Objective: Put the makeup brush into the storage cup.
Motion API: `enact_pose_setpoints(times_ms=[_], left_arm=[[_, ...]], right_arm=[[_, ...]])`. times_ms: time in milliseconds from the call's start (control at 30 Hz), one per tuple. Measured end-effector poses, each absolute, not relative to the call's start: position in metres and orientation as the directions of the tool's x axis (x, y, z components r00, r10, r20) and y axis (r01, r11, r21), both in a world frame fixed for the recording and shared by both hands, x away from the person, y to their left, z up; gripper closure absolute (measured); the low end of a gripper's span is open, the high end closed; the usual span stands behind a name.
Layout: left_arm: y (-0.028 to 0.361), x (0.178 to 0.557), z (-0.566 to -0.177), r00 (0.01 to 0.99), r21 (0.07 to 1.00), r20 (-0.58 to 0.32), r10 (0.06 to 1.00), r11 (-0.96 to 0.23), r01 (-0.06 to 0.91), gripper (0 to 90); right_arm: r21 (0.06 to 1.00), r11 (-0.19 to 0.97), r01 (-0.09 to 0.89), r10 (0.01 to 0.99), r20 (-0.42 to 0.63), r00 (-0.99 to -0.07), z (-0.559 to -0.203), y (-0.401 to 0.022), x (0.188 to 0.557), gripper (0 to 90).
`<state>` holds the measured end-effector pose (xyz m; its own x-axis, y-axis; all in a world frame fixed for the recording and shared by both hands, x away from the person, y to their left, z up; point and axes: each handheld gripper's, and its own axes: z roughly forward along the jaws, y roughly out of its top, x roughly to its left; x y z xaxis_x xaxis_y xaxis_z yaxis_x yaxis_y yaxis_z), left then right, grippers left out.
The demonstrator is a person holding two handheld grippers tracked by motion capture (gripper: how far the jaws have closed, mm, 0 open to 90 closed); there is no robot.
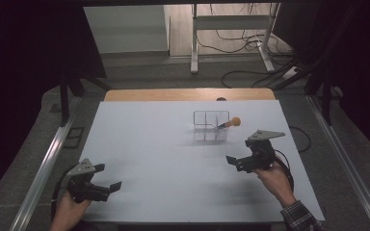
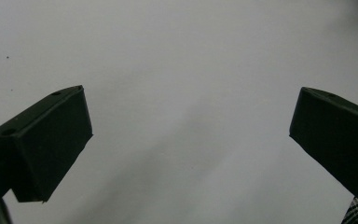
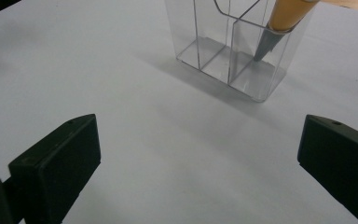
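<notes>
A clear plastic organiser (image 1: pixel 204 116) with several compartments stands upright on the white table (image 1: pixel 164 163), right of centre toward the back. An orange-handled tool with a grey tip (image 1: pixel 231 122) leans in its right-hand compartment, head sticking out to the right. My right gripper (image 1: pixel 238 153) hovers open in front of the organiser, a short way off and empty. In the right gripper view the organiser (image 3: pixel 182 32) and the tool (image 3: pixel 279 18) lie ahead of the spread jaws of the right gripper (image 3: pixel 198 154). My left gripper (image 1: pixel 108 177) is at the near left corner, open and empty, over bare table (image 2: pixel 191 70).
A strip of wooden tabletop (image 1: pixel 188 95) shows beyond the white sheet. Metal rails (image 1: pixel 43 163) run along both sides of the table. Behind it are a white desk frame (image 1: pixel 231 24) and loose floor cables (image 1: pixel 250 43). A plaid sleeve (image 1: pixel 298 216) enters at the bottom right.
</notes>
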<state>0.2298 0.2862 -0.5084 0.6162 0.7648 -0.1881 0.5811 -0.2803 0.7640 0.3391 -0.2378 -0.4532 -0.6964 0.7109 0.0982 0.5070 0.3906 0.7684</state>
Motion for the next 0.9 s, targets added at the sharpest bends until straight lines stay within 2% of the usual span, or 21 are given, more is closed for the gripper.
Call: enact_pose_setpoints(times_ms=[67, 900], left_arm=[[0.287, 0.23, -0.509, 0.613, 0.762, -0.217, 0.76, -0.26, 0.593, 0.0], [0.29, 0.229, -0.504, 0.617, 0.793, -0.21, 0.758, -0.237, 0.561, 0.0]], right_arm=[[0.768, 0.39, 0.508, 0.712, 0.099, -0.696, -0.454, -0.239, 0.337, 0.0], [0.759, 0.399, 0.514, 0.711, 0.098, -0.697, -0.458, -0.25, 0.315, 0.0]])
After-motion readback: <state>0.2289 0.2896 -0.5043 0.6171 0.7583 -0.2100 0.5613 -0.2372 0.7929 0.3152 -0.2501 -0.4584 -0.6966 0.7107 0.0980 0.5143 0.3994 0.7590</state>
